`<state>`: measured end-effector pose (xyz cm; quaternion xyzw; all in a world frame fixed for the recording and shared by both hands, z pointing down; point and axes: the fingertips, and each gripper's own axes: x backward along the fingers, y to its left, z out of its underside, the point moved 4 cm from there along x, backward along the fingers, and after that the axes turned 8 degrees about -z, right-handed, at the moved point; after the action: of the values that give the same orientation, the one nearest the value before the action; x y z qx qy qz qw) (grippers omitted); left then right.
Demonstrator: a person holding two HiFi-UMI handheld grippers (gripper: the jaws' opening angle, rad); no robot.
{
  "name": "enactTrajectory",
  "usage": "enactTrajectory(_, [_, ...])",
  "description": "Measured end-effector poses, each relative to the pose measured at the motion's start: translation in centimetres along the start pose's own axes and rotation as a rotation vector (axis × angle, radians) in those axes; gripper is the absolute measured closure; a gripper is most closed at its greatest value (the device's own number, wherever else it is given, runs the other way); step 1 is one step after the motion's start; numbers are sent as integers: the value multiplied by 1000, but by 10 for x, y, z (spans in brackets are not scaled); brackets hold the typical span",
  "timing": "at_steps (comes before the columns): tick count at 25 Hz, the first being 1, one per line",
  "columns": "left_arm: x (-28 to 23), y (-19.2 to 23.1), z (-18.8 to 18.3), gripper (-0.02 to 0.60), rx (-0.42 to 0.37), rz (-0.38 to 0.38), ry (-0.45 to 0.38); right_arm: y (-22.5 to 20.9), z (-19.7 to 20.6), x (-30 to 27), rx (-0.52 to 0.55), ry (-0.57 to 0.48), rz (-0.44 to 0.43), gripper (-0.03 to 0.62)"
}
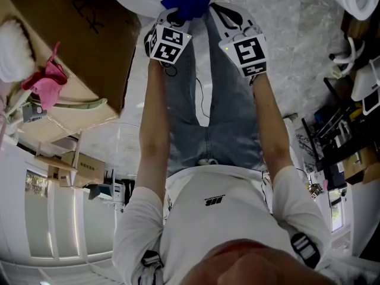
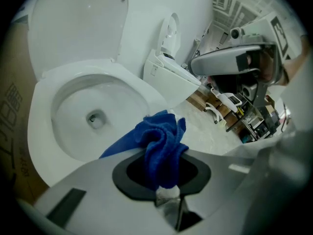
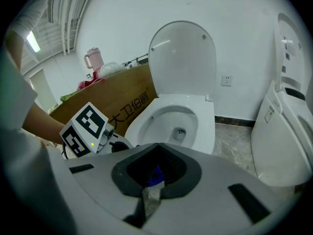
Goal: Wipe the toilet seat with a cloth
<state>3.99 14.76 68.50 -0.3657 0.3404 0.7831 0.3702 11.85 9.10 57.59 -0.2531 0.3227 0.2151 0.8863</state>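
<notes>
A white toilet stands with its lid (image 2: 73, 23) raised and its seat (image 2: 41, 131) down around the bowl. My left gripper (image 2: 168, 192) is shut on a crumpled blue cloth (image 2: 164, 146), which sits over the seat's near right rim; I cannot tell whether it touches. In the head view the cloth (image 1: 186, 5) shows at the top, just past the left gripper (image 1: 175, 16). Beside it to the right, my right gripper (image 1: 228, 16) is apart from the cloth. In its own view the right gripper (image 3: 149, 192) has its jaws together on nothing, facing the seat (image 3: 205, 121).
A second white fixture (image 3: 283, 121) stands close on the toilet's right. A cardboard box (image 3: 112, 106) with a pink bottle (image 3: 93, 60) on it flanks the left. Shelves and tools (image 1: 338, 135) crowd the marble floor (image 1: 297, 40) to the right.
</notes>
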Motion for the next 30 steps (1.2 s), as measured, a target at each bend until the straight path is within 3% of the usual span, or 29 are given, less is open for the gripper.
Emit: enactTrajectory(30, [52, 84, 41, 508, 141, -91, -41, 51, -36, -65, 50, 51, -47, 599])
